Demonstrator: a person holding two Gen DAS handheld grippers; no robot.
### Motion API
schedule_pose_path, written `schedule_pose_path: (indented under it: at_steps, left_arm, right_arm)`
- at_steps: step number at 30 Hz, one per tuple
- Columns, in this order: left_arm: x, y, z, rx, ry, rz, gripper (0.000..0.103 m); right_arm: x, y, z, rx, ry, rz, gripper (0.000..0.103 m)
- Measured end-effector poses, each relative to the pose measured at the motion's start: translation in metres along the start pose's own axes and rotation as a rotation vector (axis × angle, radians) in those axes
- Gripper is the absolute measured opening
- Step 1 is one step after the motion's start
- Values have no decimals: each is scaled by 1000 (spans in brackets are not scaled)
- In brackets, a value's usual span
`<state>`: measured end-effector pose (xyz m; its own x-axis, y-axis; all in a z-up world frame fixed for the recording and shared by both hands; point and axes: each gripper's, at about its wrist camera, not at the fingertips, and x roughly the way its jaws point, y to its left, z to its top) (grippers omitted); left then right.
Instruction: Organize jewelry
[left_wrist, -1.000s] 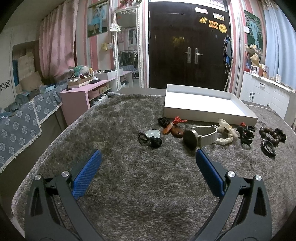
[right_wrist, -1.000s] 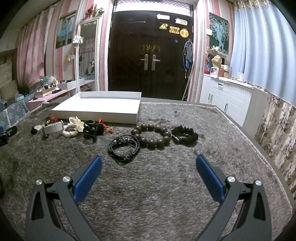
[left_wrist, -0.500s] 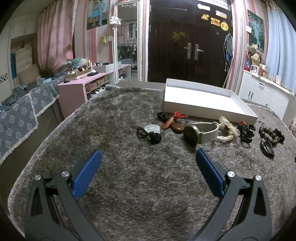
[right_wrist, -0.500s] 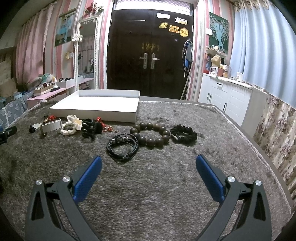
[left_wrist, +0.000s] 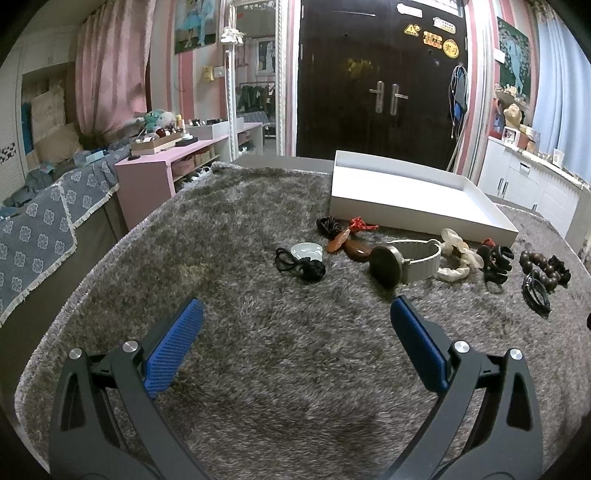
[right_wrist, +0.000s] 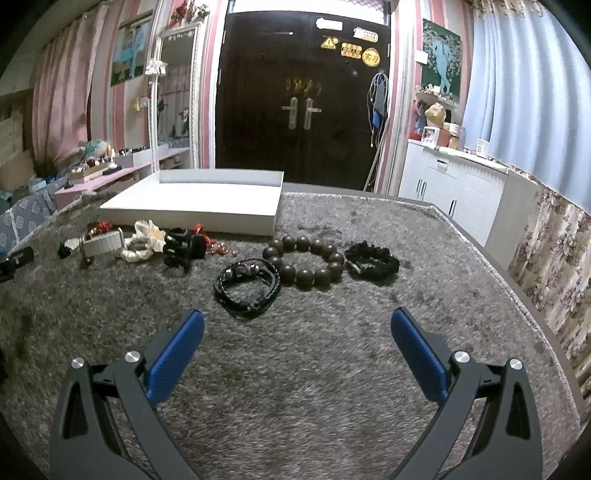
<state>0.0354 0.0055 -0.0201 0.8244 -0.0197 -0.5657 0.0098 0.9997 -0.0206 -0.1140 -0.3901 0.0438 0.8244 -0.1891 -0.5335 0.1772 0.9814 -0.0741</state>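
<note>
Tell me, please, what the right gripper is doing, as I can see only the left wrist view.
Observer: The right gripper is open and holds nothing.
Operator: Thank you. Which piece lies nearest in front of it?
Observer: The black braided bracelet, just left of centre ahead of the fingers.
Operator: Could you say whether the wooden bead bracelet lies apart from it?
Observer: It does not. The wooden bead bracelet appears to touch the braided one's right side, and the black scrunchie sits against the beads on their far right.
</note>
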Motion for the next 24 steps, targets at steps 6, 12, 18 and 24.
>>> schedule_pose_path:
  at_steps: [6,12,18,24]
  left_arm:
    - [5,0,3,19,5,18,100]
    - [7,-2,3,21,23,21,100]
    - [11,-10,3,63,48,39,100]
    - [9,-19,3,108,46,62,100]
  right_arm:
    - [7,-9,2,63,30,24,101]
    - [11,-11,1,73,54,32,101]
    - [20,-9,3,68,97,38,101]
    - [25,-5,2,48,124,35,101]
